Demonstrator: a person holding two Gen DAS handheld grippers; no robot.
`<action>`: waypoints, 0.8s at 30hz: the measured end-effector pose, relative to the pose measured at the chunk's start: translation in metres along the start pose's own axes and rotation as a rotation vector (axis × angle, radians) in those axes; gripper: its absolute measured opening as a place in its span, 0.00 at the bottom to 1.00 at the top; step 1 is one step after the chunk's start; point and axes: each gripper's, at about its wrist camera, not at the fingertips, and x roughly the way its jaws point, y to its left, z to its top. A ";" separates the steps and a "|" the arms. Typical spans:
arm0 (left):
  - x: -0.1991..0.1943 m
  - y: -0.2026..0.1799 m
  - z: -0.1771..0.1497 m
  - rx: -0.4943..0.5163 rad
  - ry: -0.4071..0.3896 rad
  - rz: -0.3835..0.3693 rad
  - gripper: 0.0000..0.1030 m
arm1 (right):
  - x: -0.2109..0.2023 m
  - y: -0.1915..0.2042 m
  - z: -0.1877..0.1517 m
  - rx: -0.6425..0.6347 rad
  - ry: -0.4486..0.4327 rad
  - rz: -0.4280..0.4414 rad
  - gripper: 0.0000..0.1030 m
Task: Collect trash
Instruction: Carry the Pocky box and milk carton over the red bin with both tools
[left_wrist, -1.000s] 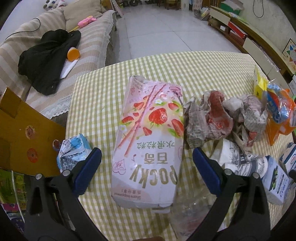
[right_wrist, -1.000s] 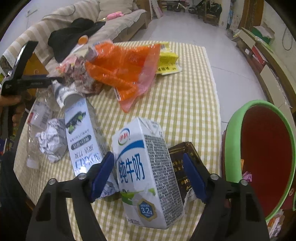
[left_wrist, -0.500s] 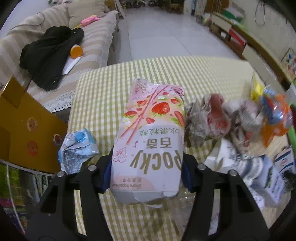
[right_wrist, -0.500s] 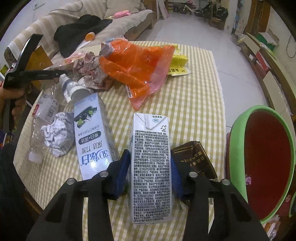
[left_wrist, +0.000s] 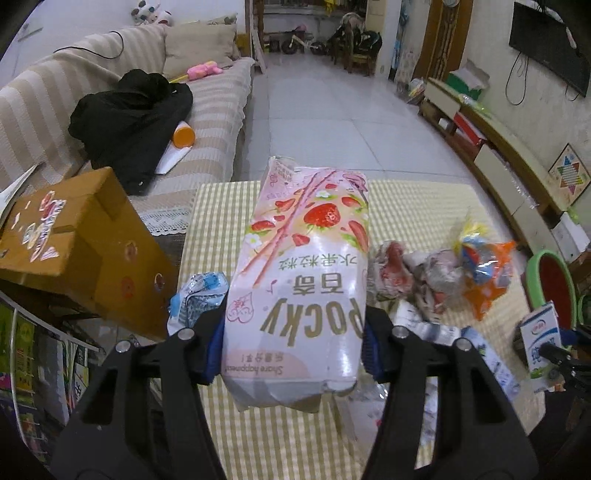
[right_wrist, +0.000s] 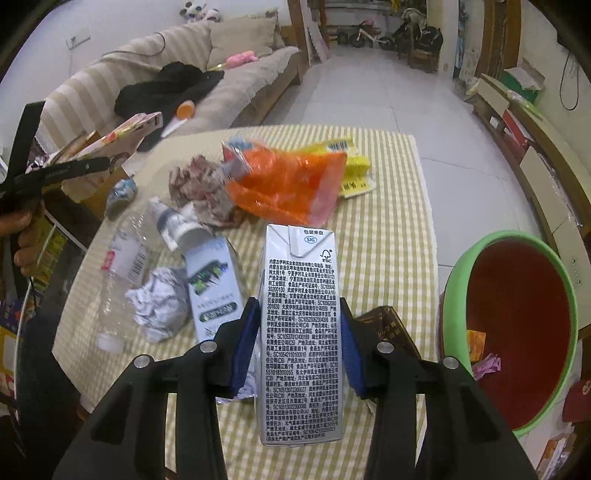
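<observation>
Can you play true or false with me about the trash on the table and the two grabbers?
1. The left gripper holds a pink Pocky box. True.
2. The right gripper is empty. False: it is shut on a milk carton.
3. The bin beside the table has a green rim. True.
4. The orange bag is already in the bin. False: it lies on the checked tablecloth.
</observation>
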 end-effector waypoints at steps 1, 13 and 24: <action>-0.003 -0.001 0.000 0.002 -0.004 -0.003 0.54 | -0.004 0.001 0.000 0.004 -0.009 0.001 0.39; -0.040 -0.020 -0.005 0.004 -0.036 -0.042 0.54 | -0.035 -0.002 -0.001 0.050 -0.060 0.006 0.39; -0.061 -0.049 0.004 0.038 -0.073 -0.062 0.54 | -0.057 -0.015 0.003 0.082 -0.109 0.015 0.39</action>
